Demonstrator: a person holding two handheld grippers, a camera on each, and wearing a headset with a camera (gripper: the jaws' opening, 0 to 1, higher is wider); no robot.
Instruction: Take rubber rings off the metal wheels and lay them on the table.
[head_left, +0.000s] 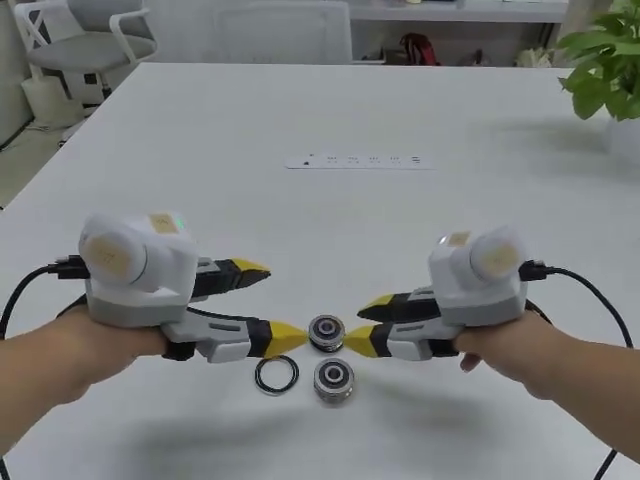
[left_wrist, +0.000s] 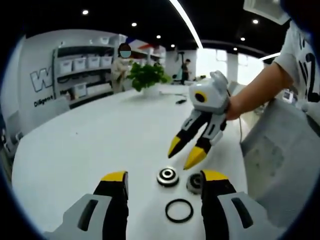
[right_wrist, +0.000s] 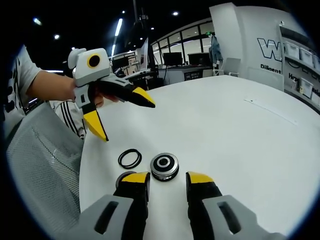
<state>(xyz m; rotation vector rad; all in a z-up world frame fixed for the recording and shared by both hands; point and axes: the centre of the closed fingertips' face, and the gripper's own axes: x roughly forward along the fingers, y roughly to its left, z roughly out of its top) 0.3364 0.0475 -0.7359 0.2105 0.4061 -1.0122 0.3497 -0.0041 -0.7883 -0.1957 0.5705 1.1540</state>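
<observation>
Two small metal wheels lie near the table's front edge: one sits between the two grippers, the other just in front of it. A loose black rubber ring lies flat on the table left of the nearer wheel. My left gripper is open wide, its lower tip beside the farther wheel. My right gripper faces it from the right, open with nothing held. In the right gripper view, the wheel with a black tyre lies just ahead of the jaws, ring to its left. In the left gripper view, the ring lies between the jaws.
A flush power strip sits mid-table. A potted plant stands at the far right corner, and an office chair is beyond the far left corner. Bare white tabletop stretches behind the wheels.
</observation>
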